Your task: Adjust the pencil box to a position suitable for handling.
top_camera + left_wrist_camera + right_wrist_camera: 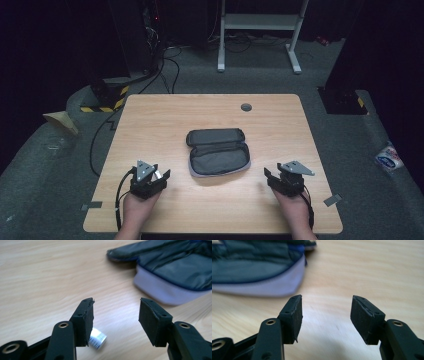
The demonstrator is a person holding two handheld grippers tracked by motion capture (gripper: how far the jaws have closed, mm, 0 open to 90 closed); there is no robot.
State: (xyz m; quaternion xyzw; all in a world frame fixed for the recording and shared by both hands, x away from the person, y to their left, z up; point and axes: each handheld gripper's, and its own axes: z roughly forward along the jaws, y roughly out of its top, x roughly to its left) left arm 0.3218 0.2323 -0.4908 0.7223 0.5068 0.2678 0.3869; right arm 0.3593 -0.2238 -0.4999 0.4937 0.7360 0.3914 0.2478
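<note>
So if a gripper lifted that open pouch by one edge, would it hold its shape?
Probably not. The pouch looks like soft padded fabric with creased lining, so it would likely sag and its flap swing. It lies flat and open with nothing visible inside, so it's probably light and would slide when pushed.

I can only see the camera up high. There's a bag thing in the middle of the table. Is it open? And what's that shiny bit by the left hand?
Observer: Yes, the pouch lies unzipped, and the left gripper view shows its dark lining with a blue zip edge.
Operator: And the shiny bit?
Observer: It is a small silvery ribbed piece lying on the table beside the left gripper, not held; I can't tell what it is.
Operator: Is the other claw holding something?
Observer: No. Up close, the right gripper stands open with bare wood between its jaws.
</note>
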